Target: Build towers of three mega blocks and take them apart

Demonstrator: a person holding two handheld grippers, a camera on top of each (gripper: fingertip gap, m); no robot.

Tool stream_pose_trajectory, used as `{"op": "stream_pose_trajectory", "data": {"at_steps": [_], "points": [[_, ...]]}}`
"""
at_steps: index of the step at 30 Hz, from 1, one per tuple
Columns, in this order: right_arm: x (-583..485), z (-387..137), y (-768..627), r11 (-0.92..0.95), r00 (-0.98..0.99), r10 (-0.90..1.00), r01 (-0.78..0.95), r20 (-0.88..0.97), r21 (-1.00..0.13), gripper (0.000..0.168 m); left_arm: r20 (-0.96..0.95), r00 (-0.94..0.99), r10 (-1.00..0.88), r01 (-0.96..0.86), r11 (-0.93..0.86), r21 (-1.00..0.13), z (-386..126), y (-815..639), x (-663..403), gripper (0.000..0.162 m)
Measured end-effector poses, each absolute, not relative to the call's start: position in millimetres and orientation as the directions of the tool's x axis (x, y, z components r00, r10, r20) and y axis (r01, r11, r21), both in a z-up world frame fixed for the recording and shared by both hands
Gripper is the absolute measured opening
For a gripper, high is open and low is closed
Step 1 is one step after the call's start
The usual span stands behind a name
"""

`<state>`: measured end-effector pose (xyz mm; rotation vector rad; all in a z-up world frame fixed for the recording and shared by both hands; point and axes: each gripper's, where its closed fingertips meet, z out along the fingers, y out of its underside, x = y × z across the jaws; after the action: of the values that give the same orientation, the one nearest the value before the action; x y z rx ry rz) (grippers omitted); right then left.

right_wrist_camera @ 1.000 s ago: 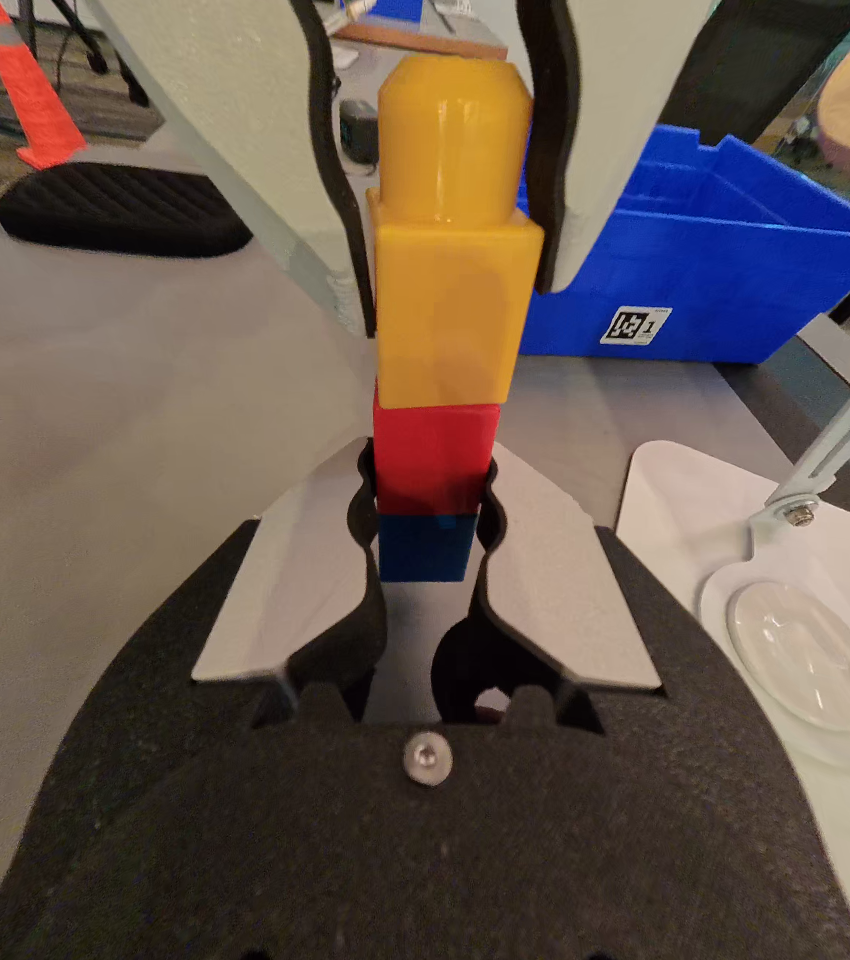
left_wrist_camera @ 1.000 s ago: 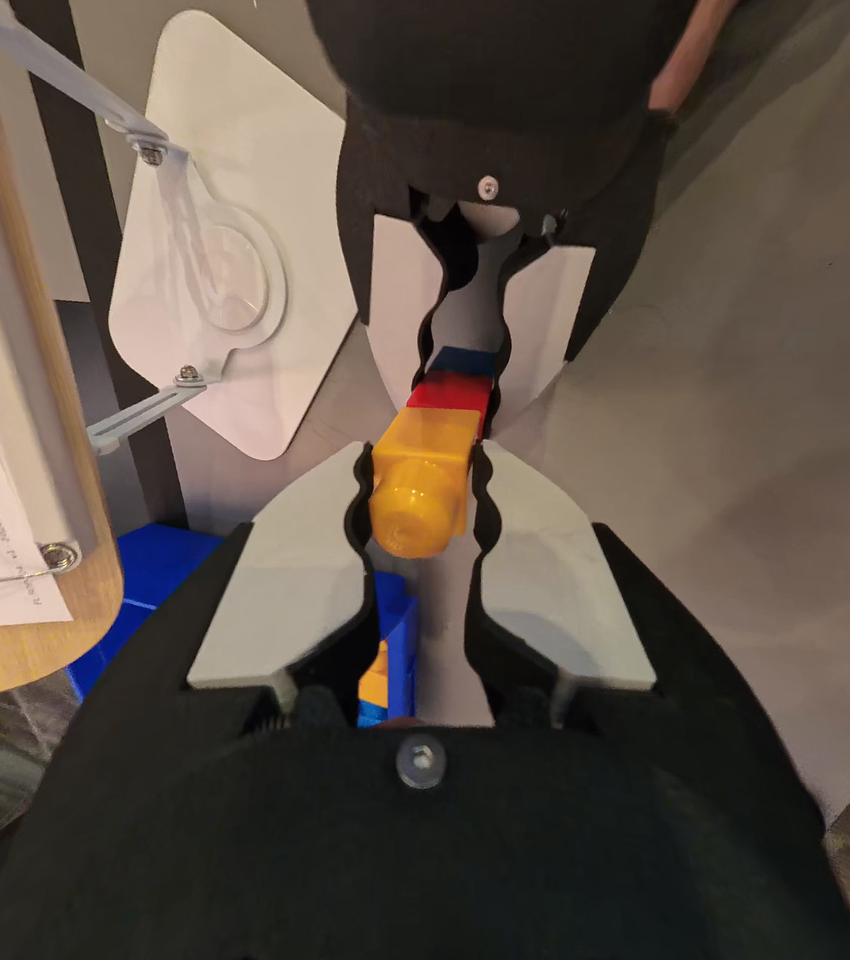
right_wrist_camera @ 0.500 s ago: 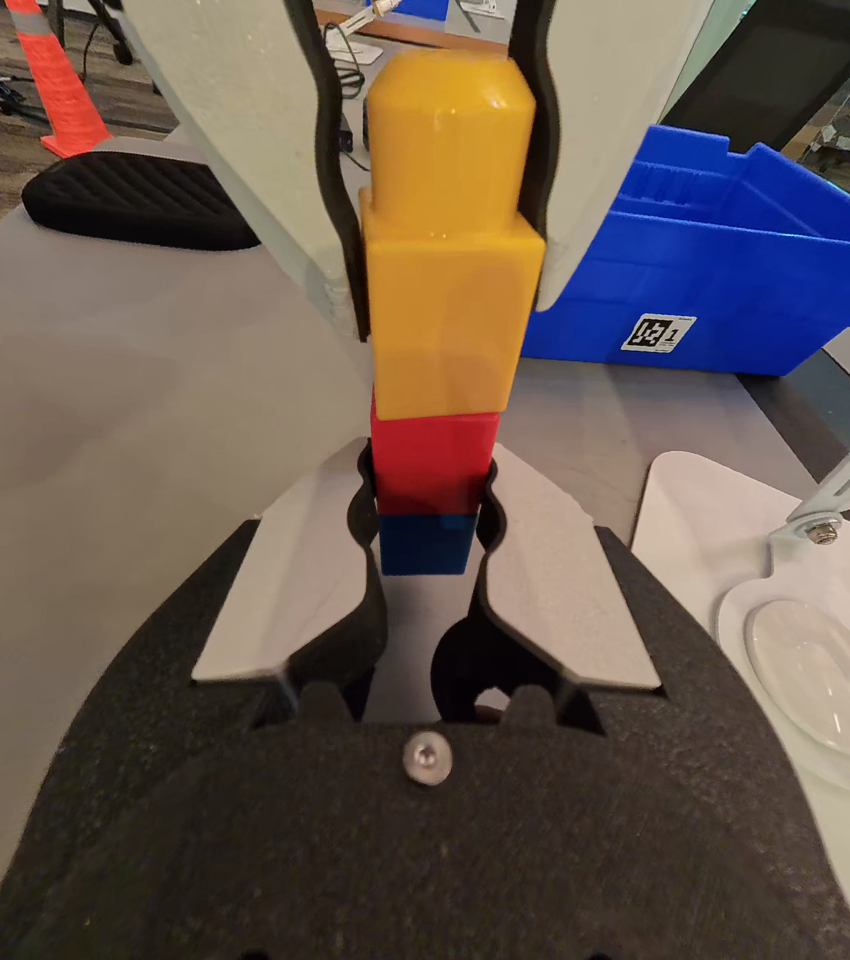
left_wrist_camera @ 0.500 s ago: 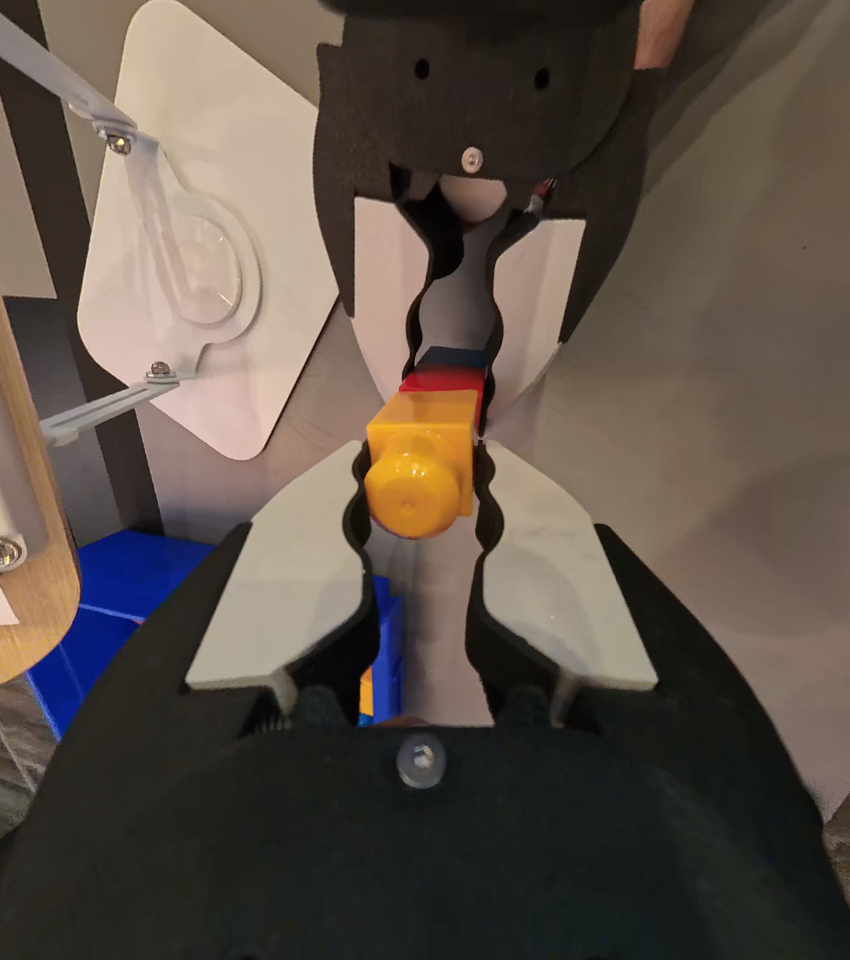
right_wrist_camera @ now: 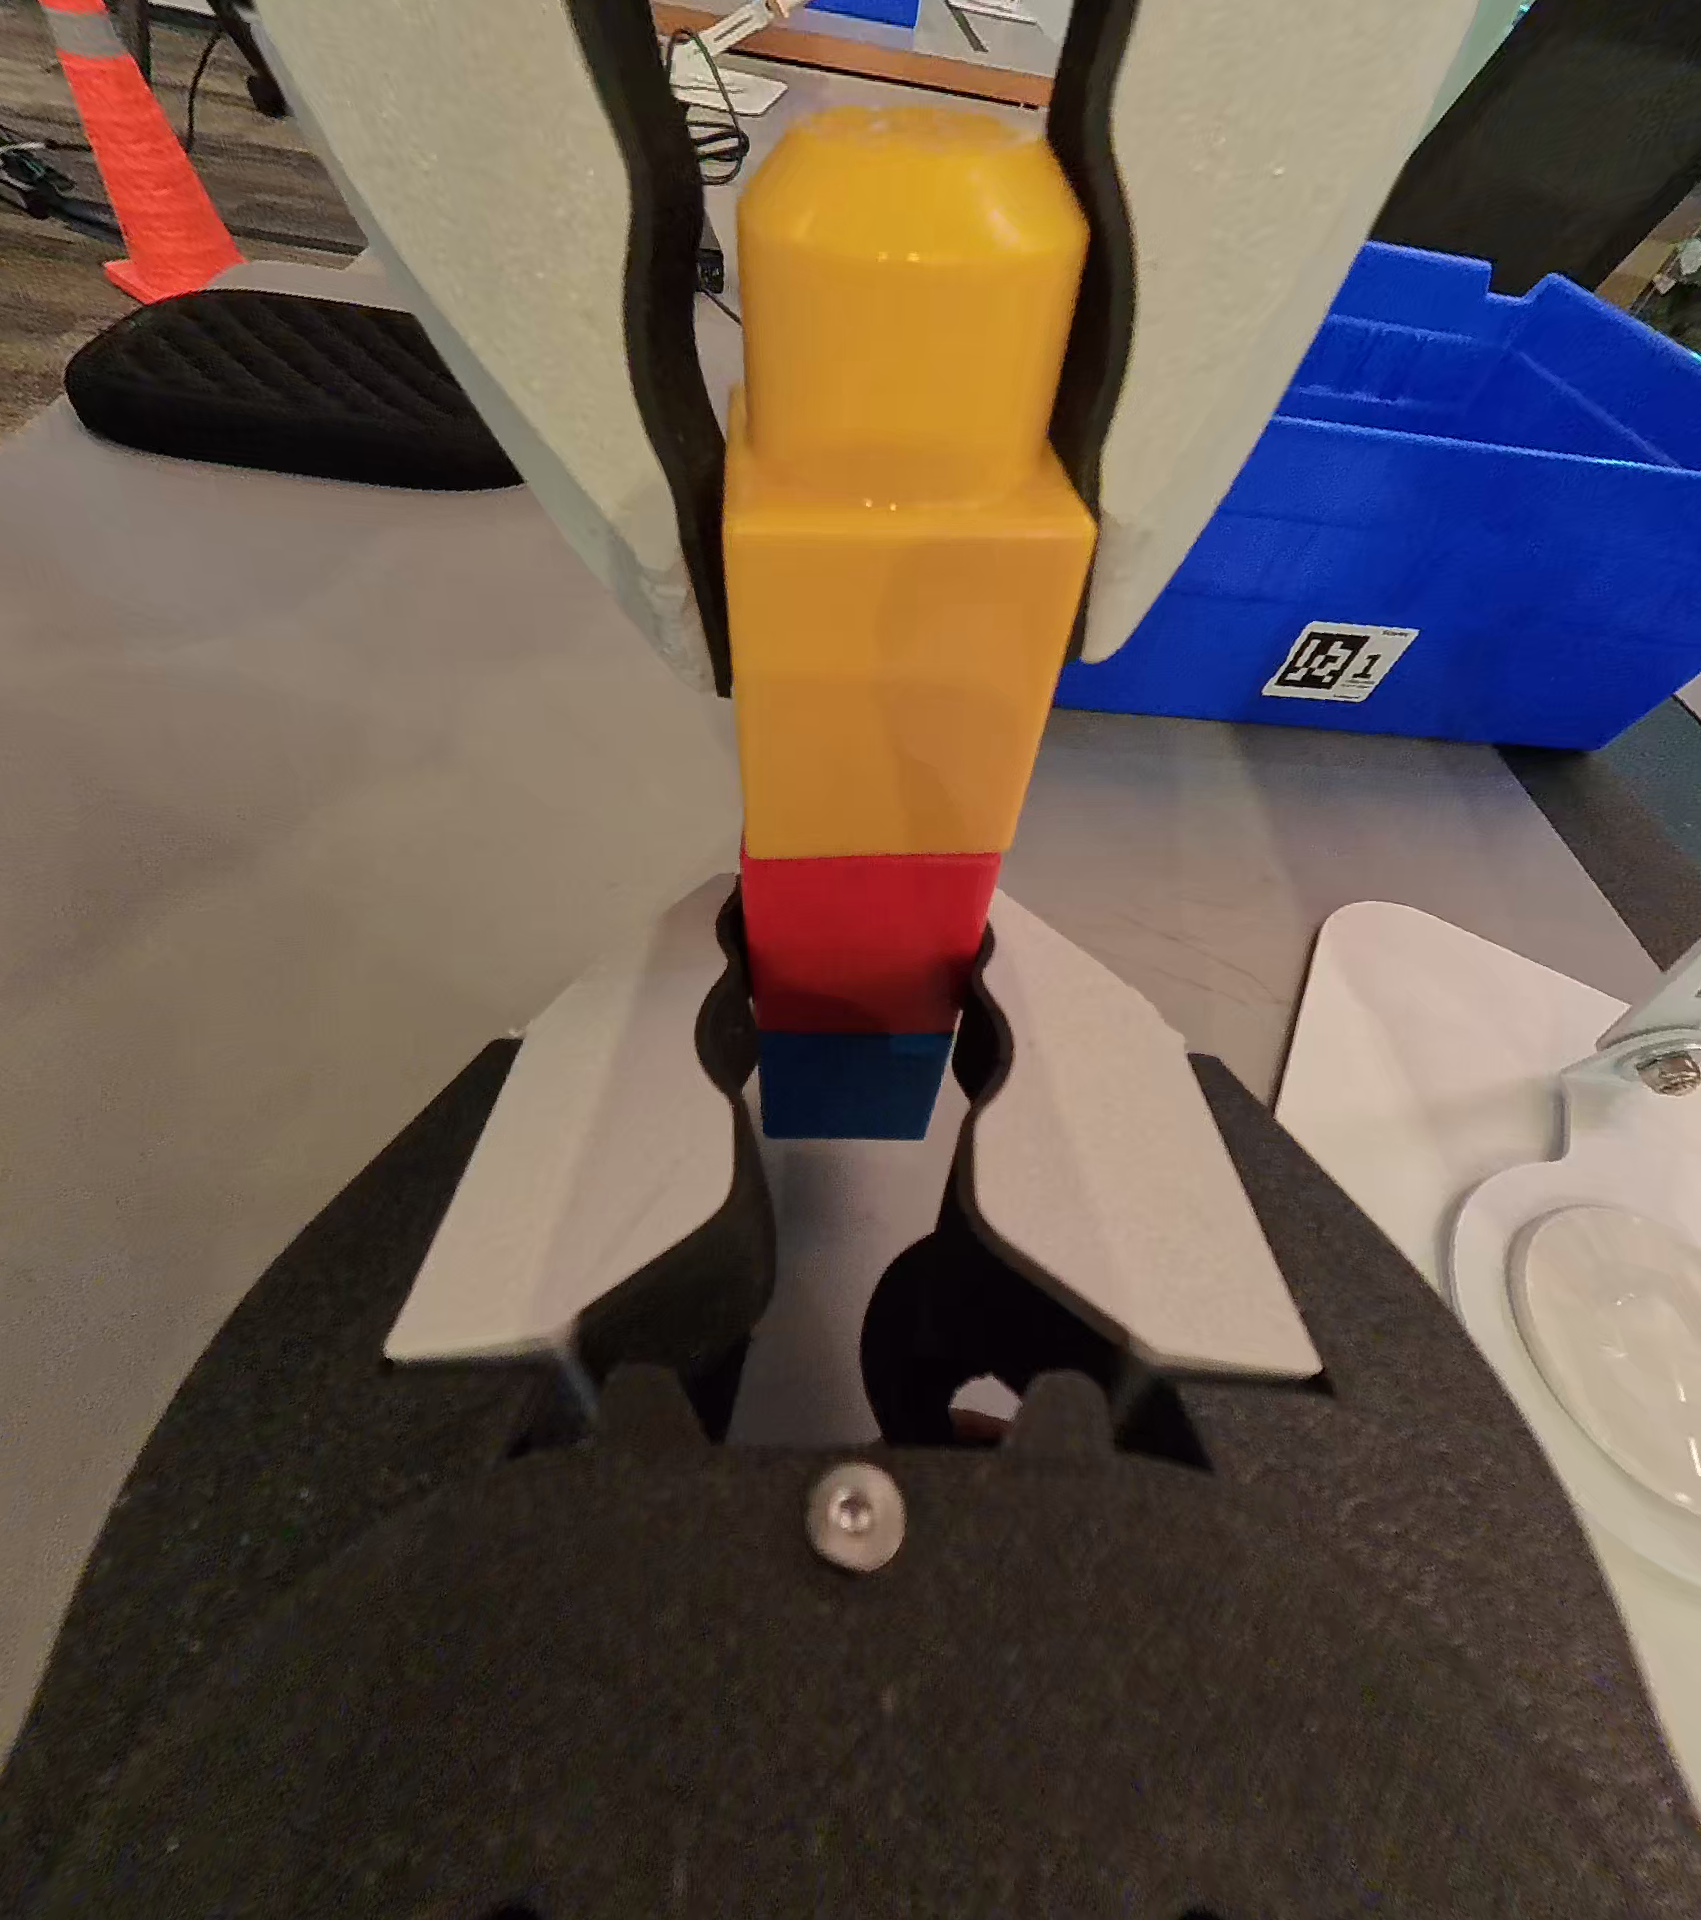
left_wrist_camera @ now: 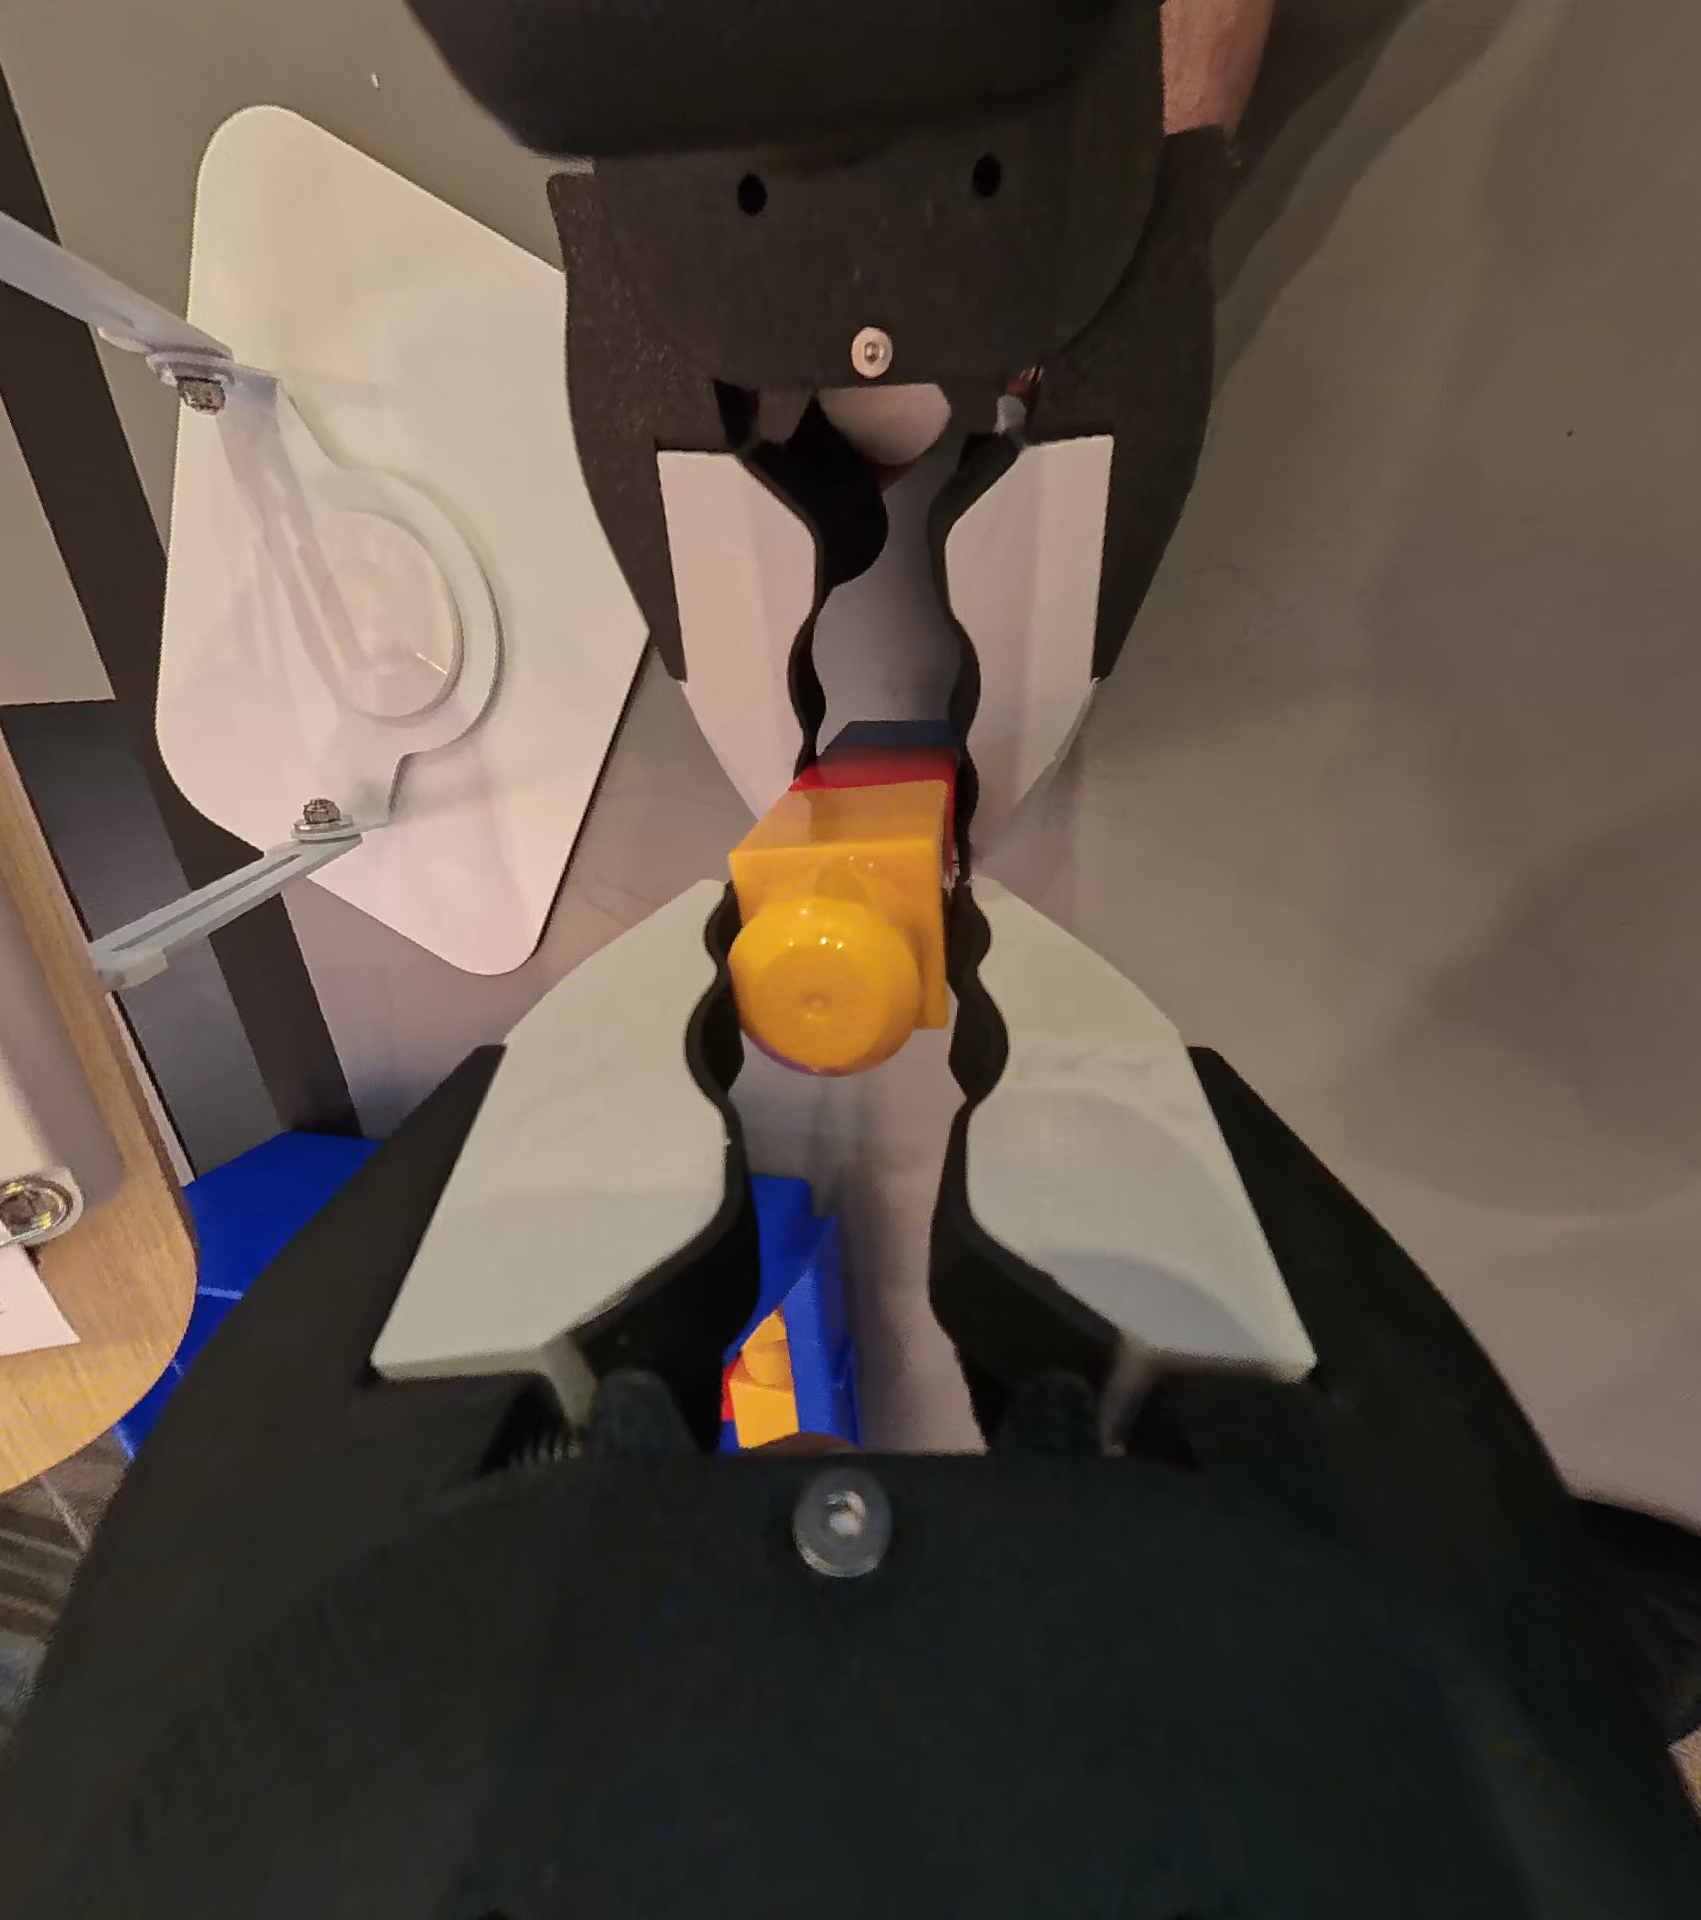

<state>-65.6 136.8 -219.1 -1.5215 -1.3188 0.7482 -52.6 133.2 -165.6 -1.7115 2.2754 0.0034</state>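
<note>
Three blocks in one tower, one hand-held gripper at each end, ready to pull apart.

Left of the tower, the left hand-held gripper (left_wrist_camera: 841,966) is clamped on the yellow block (right_wrist_camera: 903,665); right of it, the right hand-held gripper (right_wrist_camera: 861,997) is clamped on the red block (right_wrist_camera: 861,935), the blue block (right_wrist_camera: 851,1086) behind. The tower hangs above the counter (right_wrist_camera: 254,779). I would pull straight along the tower with a small rocking and no twist, so the stud lets go cleanly.

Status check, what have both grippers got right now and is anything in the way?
Left gripper shut on yellow plastic block. Right gripper shut on red block. Three-block tower, dark blue block at far end, held off grey table. Nothing obstructing.
</note>
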Motion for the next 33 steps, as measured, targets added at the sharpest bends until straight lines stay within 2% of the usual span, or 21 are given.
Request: {"op": "stream_pose_trajectory", "data": {"at_steps": [14,19,22,23,28,33], "points": [[-66,-220,135,0.039,0.219,0.967,0.385,0.133,-0.922,0.034,-0.221,-0.301,-0.928,-0.924,0.341,-0.175,-167,132,-53,0.038],[-66,-214,136,0.004,0.213,0.974,0.332,0.079,-0.943,0.035,-0.219,-0.233,-0.947,-0.939,0.278,-0.202,-162,137,-53,0.04],[-62,-206,140,-0.074,0.21,0.977,0.259,-0.018,-0.963,0.035,-0.162,-0.106,-0.981,-0.938,0.153,-0.312,-155,139,-53,0.064],[-60,-203,142,-0.099,0.202,0.978,0.228,-0.052,-0.969,0.035,-0.135,-0.057,-0.989,-0.93,0.101,-0.353,-155,140,-54,0.066],[-48,-185,148,-0.223,0.146,0.966,0.068,-0.212,-0.972,0.035,0.065,0.119,-0.991,-0.831,-0.135,-0.539,-183,137,-60,0.064],[-48,-178,143,-0.249,0.075,0.966,0.026,-0.247,-0.968,0.035,0.148,0.205,-0.968,-0.713,-0.251,-0.655,-204,138,-41,0.062]]}}
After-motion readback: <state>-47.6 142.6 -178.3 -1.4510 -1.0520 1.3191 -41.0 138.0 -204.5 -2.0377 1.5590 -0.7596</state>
